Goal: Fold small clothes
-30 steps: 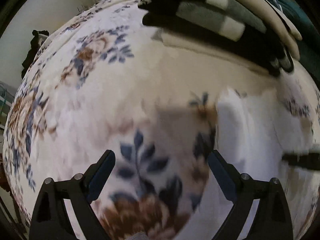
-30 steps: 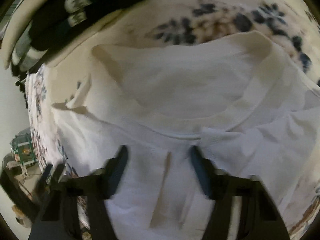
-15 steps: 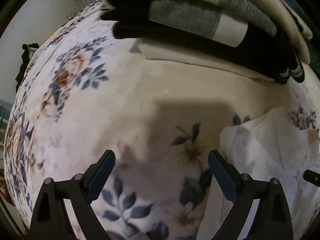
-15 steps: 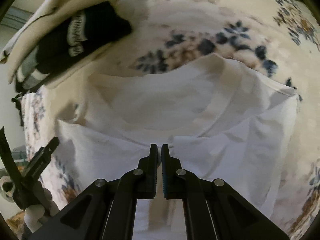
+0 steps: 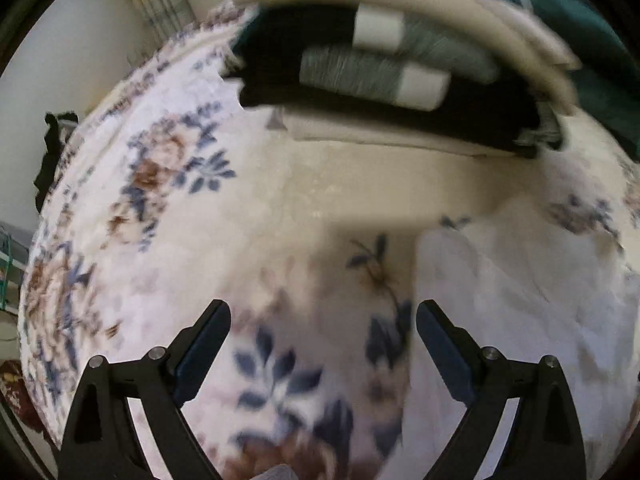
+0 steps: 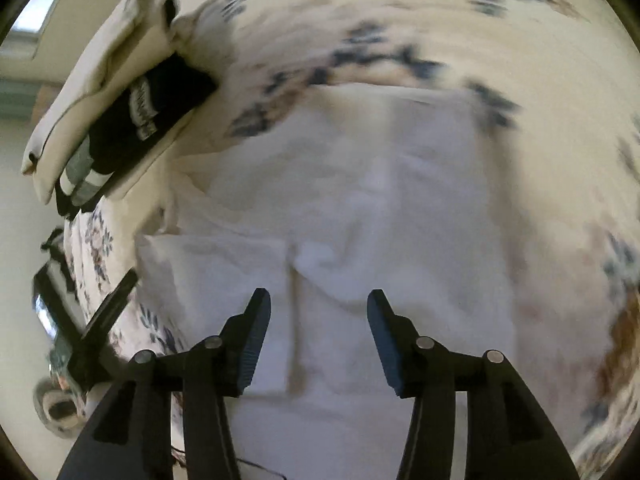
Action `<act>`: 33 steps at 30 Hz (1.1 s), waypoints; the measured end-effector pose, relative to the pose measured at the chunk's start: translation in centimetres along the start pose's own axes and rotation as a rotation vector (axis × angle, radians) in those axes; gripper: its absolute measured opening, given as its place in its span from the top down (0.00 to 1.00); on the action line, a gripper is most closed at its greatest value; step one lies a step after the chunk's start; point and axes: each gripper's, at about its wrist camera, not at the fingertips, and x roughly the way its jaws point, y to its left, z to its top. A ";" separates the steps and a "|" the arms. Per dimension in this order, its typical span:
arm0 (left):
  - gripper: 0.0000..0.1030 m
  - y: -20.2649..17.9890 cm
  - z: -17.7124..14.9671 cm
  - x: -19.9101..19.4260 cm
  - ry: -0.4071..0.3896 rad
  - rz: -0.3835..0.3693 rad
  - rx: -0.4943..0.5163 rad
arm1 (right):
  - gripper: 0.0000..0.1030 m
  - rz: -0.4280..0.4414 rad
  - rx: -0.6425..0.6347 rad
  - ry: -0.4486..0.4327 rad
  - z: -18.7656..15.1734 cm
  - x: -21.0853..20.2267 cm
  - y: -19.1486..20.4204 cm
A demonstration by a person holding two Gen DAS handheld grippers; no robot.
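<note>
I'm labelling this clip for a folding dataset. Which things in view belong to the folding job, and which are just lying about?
Part of the job:
- white garment, spread flat on the blanket
- right gripper, jaws opening above it, nothing between them
- left gripper, open over bare blanket

Just lying about:
- floral blanket
- stack of folded clothes
- dark green cloth

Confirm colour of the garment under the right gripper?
White garment, plain; clearest in the right wrist view.

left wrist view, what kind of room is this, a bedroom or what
Most likely a bedroom at home. The work surface is a soft floral blanket, like a bed cover, with a stack of folded clothes at its far edge, a white garment lying on it, and a striped curtain behind.
</note>
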 end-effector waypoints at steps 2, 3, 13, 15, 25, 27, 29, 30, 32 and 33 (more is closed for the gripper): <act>0.08 0.0 -1.7 -3.1 -0.019 -0.023 0.003 | 0.49 -0.030 0.051 -0.002 -1.8 -2.1 -2.4; 0.08 -0.1 -2.5 -4.4 -0.018 -0.030 0.005 | 0.48 -0.036 0.066 -0.002 -2.9 -2.6 -2.7; 0.08 -9.0 -15.1 -14.0 0.100 -0.073 0.084 | 0.48 -0.131 0.030 0.106 -10.6 -11.3 -15.1; 0.08 -11.9 -18.5 -15.5 0.140 -0.078 0.088 | 0.48 -0.122 0.002 0.126 -10.9 -12.1 -17.3; 0.08 -29.0 -35.5 -17.6 0.466 -0.151 0.012 | 0.48 -0.101 -0.194 0.199 -8.0 -12.6 -25.9; 0.08 -31.6 -37.3 -16.6 0.507 -0.169 -0.008 | 0.48 -0.105 -0.197 0.209 -7.6 -12.1 -27.3; 0.08 -33.3 -38.7 -15.8 0.514 -0.162 -0.015 | 0.48 -0.106 -0.203 0.222 -7.2 -11.5 -28.1; 0.19 -33.9 -39.2 -15.3 0.514 -0.154 -0.017 | 0.48 -0.107 -0.207 0.225 -7.1 -11.2 -28.2; 0.87 -34.5 -40.4 -14.4 0.520 -0.125 -0.033 | 0.48 -0.106 -0.217 0.236 -6.5 -10.5 -28.6; 0.98 -34.3 -40.8 -14.1 0.523 -0.114 -0.053 | 0.48 -0.105 -0.224 0.238 -6.0 -10.1 -28.5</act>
